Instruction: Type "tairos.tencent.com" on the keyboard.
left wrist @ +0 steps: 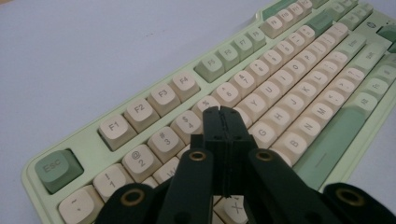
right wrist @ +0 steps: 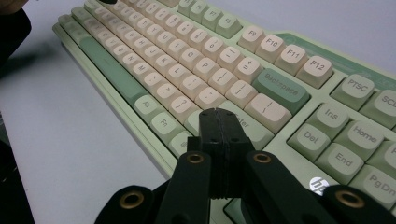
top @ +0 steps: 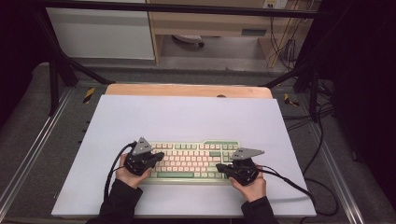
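A pale green keyboard (top: 191,161) with cream and green keys lies on the white table sheet near the front edge. My left gripper (top: 159,157) hovers over the keyboard's left end, jaws pressed together with nothing between them. In the left gripper view its tips (left wrist: 223,113) hang just above the upper letter rows of the keyboard (left wrist: 261,102). My right gripper (top: 220,167) is over the keyboard's right part, also shut and empty. In the right gripper view its tips (right wrist: 219,116) sit close above the Enter key of the keyboard (right wrist: 196,65).
The white sheet (top: 187,116) covers a wooden table whose far edge (top: 187,89) shows behind it. Black cables (top: 308,186) trail off both grippers, the right one across the sheet's right corner. A black frame (top: 56,70) stands around the table.
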A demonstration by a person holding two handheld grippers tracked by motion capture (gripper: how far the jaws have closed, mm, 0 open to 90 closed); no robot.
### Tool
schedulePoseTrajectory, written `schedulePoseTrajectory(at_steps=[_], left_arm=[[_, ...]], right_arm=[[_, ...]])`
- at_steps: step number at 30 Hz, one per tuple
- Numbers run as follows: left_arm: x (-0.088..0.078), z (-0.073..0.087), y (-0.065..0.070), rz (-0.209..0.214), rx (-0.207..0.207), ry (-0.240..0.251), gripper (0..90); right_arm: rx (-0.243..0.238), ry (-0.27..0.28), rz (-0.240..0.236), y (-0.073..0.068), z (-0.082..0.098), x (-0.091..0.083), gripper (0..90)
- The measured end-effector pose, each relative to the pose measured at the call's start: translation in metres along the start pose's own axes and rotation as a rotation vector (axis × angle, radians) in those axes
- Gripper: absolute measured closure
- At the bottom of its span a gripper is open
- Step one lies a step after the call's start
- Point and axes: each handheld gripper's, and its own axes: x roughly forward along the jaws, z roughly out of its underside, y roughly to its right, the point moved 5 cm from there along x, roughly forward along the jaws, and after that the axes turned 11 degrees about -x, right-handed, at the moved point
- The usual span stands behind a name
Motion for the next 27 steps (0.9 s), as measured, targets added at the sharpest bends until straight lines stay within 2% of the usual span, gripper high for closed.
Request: schedulePoseTrajectory(at_steps=[15,27], left_arm=[[0.008,0.004,-0.008,-0.038,-0.005,-0.021,90.0],[0.012,0.007,-0.009,-0.041,-0.004,-0.029,90.0]], right_arm=[[-0.001,-0.002,-0.002,0.0,0.0,0.001,90.0],[-0.003,-0.001,-0.002,0.0,0.001,0.001,90.0]])
